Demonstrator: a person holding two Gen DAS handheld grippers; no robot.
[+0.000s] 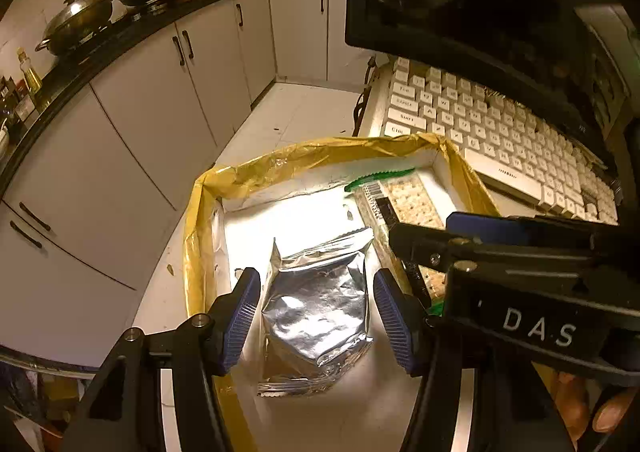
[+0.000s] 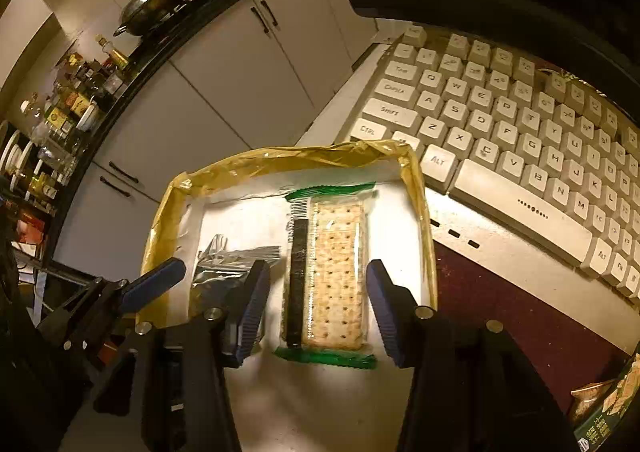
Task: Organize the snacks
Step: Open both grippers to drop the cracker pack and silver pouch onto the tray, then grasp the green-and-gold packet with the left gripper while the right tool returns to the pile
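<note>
snack box cropped, keyboard cropped

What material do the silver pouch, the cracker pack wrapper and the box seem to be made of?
Silver pouch: probably metallised foil film, shiny and creased, with mirror-like glints.
Cracker pack: thin clear plastic wrapper, glossy, crackers visible through it, green ends.
Box: white walls, perhaps foam or card; yellowish glossy tape along the rim.

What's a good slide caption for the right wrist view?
Open right gripper straddling a clear cracker pack in the yellow-taped white box.
</note>
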